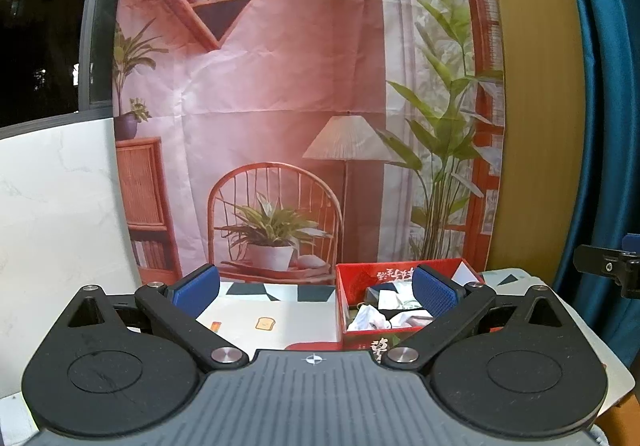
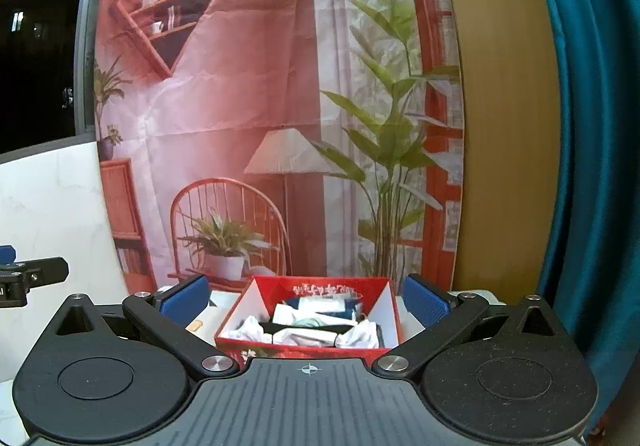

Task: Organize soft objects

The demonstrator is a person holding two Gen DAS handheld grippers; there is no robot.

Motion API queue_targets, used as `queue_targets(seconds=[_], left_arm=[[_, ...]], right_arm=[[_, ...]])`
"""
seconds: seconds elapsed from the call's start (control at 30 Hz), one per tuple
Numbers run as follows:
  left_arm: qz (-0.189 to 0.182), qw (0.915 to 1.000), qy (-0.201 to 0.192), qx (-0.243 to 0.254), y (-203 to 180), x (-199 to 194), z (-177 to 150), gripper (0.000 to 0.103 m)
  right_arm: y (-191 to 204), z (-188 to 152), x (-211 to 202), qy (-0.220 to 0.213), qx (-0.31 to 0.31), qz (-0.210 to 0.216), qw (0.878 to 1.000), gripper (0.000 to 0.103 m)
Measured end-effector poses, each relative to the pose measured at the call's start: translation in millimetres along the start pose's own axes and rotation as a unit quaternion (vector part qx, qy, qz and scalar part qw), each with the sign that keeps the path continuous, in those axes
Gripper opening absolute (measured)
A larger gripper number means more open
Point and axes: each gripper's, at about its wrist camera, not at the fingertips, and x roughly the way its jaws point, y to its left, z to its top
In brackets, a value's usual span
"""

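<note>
A red cardboard box point(image 2: 372, 294) stands on the table, filled with several folded soft items in white, black and dark blue point(image 2: 316, 326). In the right wrist view it lies straight ahead, between the spread blue pads. My right gripper point(image 2: 306, 300) is open and holds nothing. From the left wrist view the same red box point(image 1: 340, 298) sits to the right of centre, its white and black cloths point(image 1: 384, 314) showing behind the right pad. My left gripper point(image 1: 316, 290) is open and empty, above the table's patterned mat point(image 1: 272, 310).
A printed backdrop point(image 1: 280, 106) of a room with chair, lamp and plants hangs close behind the table. A white marble-look panel point(image 1: 56, 206) stands at the left and a blue curtain point(image 2: 592, 166) at the right. The other gripper's tip point(image 1: 612, 266) shows at the right edge of the left wrist view.
</note>
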Motion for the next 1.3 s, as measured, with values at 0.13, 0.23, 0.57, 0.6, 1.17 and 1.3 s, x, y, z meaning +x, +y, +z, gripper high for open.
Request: queue_targets(seconds=[0.13, 0.23, 0.57, 0.6, 1.17, 1.3], left_arm=[[0.001, 1.0, 0.0, -0.003, 0.5, 1.3, 0.1, 0.103], [0.0, 1.0, 0.002, -0.003, 0.9, 1.9, -0.9, 0.103], [0.001, 0.9999, 0.003, -0.01, 5.5, 3.0, -0.9, 0.103], [0.001, 0.9999, 0.004, -0.011, 5.4, 3.6, -1.0, 0.103], [0.001, 0.9998, 0.01, -0.016, 3.1, 4.4, -2.0, 0.103], [0.001, 0.9998, 0.01, -0.016, 3.0, 4.3, -2.0, 0.103]], right_arm=[[-2.6, -0.7, -1.5, -0.001, 0.003, -0.002, 1.0, 0.103], [-5.3, 0.9, 0.1, -0.002, 0.004, -0.008, 1.0, 0.103], [-8.4, 0.1, 1.4, 0.0, 0.005, -0.014, 1.0, 0.103], [-8.2, 0.0, 1.5, 0.0, 0.004, -0.014, 1.0, 0.103], [-9.9, -0.3, 4.3, 0.002, 0.006, -0.014, 1.0, 0.103], [-10.3, 0.0, 4.3, 0.002, 0.005, -0.014, 1.0, 0.103]])
